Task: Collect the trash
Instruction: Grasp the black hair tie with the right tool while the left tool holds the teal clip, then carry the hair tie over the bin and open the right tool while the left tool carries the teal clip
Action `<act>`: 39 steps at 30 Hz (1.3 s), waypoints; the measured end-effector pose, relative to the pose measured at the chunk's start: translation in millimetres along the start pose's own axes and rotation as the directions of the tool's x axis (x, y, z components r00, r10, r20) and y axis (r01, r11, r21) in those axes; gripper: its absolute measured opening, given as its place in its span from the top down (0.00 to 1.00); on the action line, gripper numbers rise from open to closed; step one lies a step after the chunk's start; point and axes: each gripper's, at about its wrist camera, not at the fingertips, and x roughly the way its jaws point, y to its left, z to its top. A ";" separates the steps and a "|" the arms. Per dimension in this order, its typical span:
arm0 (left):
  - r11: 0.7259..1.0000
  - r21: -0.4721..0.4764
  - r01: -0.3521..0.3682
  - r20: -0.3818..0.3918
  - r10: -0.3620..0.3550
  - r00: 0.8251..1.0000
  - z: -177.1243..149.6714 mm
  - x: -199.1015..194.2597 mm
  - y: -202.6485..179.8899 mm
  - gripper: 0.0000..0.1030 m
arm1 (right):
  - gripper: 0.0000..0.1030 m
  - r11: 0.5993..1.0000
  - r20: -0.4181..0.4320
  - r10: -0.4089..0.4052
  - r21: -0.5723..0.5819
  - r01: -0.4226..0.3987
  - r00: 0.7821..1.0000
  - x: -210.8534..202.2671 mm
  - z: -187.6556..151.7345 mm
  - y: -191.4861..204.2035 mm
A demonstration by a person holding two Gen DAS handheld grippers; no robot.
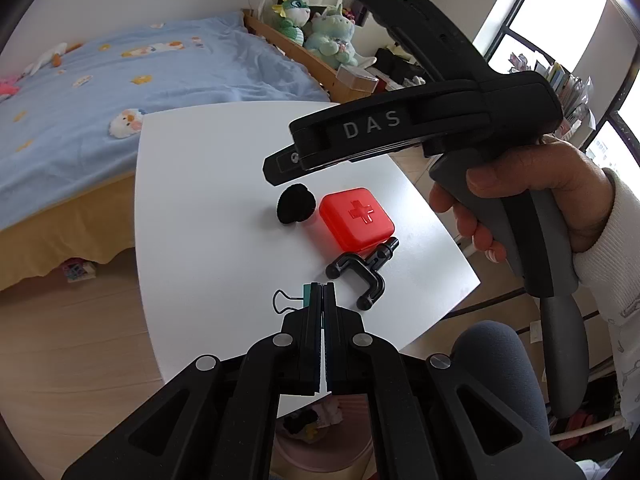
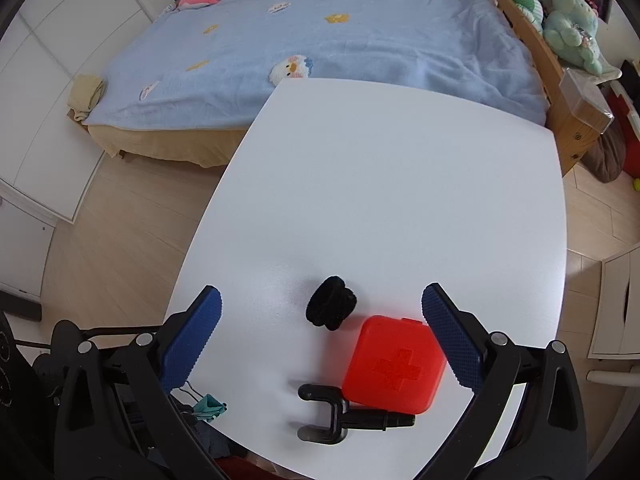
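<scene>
A white table (image 1: 208,208) holds a black fuzzy scrunchie (image 1: 294,204), a red first-aid box (image 1: 356,218), a black U-shaped plastic clamp (image 1: 362,276) and a teal binder clip (image 1: 298,296). My left gripper (image 1: 323,290) is shut on the teal binder clip near the table's near edge. In the right wrist view my right gripper (image 2: 320,332) is open, hovering above the scrunchie (image 2: 331,307) and the red box (image 2: 394,368); the clamp (image 2: 340,418) and the clip (image 2: 208,406) lie below it. The right gripper's body (image 1: 400,128) shows in the left view.
A bed with a blue blanket (image 2: 320,32) stands beyond the table. Plush toys (image 1: 328,32) sit on a wooden shelf. A pink bin (image 1: 320,444) with items stands under the table's near edge. A grey chair (image 1: 500,360) is at the right.
</scene>
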 end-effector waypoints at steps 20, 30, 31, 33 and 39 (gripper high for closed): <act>1.000 -0.012 0.008 0.007 -0.008 1.000 -3.2 -1.2 3.4 1.00 | 0.86 0.998 -0.084 -0.051 -0.052 0.046 0.995 35.1 -5.8 7.2; 1.000 -0.007 0.000 0.014 0.000 1.000 -6.6 -4.2 1.8 1.00 | 0.91 0.996 -0.009 -0.054 -0.066 0.054 0.998 10.0 -17.6 6.1; 1.000 -0.004 -0.001 0.015 0.001 1.000 -6.9 -5.2 0.6 1.00 | 0.91 0.996 0.003 -0.050 -0.069 0.051 0.999 5.2 -19.4 7.2; 1.000 0.002 0.000 0.020 0.000 1.000 -7.2 -8.5 -1.8 1.00 | 0.91 0.996 0.030 -0.042 -0.078 0.044 0.999 -7.2 -25.5 8.8; 0.999 0.033 -0.017 0.032 0.016 0.999 -9.3 -20.0 -12.8 1.00 | 0.91 0.991 0.097 -0.051 -0.119 0.063 0.994 -41.8 -53.3 14.2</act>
